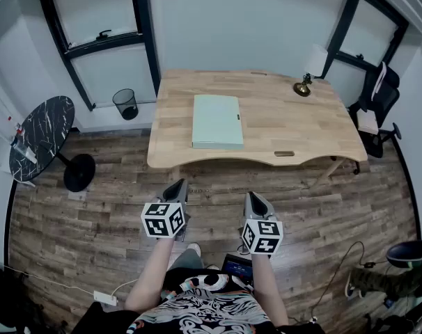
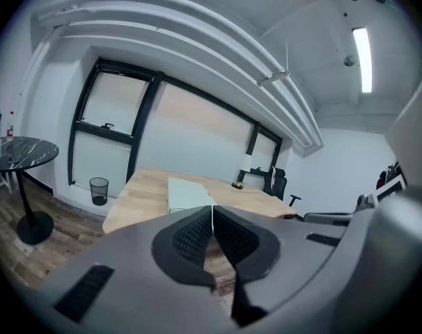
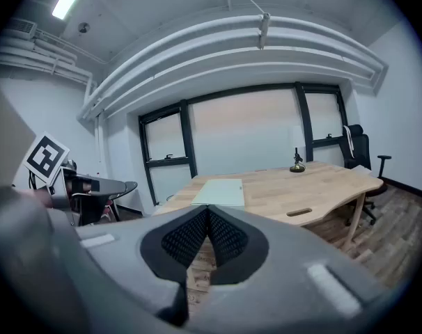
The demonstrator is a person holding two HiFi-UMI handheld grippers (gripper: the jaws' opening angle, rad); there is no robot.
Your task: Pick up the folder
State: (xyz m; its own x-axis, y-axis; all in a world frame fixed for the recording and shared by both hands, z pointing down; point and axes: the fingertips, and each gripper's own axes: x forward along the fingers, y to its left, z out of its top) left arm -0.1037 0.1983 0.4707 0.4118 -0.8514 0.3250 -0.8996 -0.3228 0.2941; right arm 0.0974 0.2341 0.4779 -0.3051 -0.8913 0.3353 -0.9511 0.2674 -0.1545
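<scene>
A pale green folder (image 1: 218,121) lies flat on the wooden desk (image 1: 315,127), left of its middle and close to the front edge. The same folder (image 2: 186,193) shows in the left gripper view just beyond the jaws, and the folder (image 3: 221,192) in the right gripper view too. My left gripper (image 1: 180,185) and right gripper (image 1: 255,199) hang side by side over the floor, well short of the desk. Both are shut with nothing between the jaws. The left gripper (image 2: 212,214) and right gripper (image 3: 207,214) have their pads pressed together.
A small brass lamp (image 1: 303,87) stands at the desk's far right. A black marble round table (image 1: 40,138) is at the left, a wire bin (image 1: 126,104) by the window, an office chair (image 1: 375,101) at the right. Cables (image 1: 92,292) run over the plank floor.
</scene>
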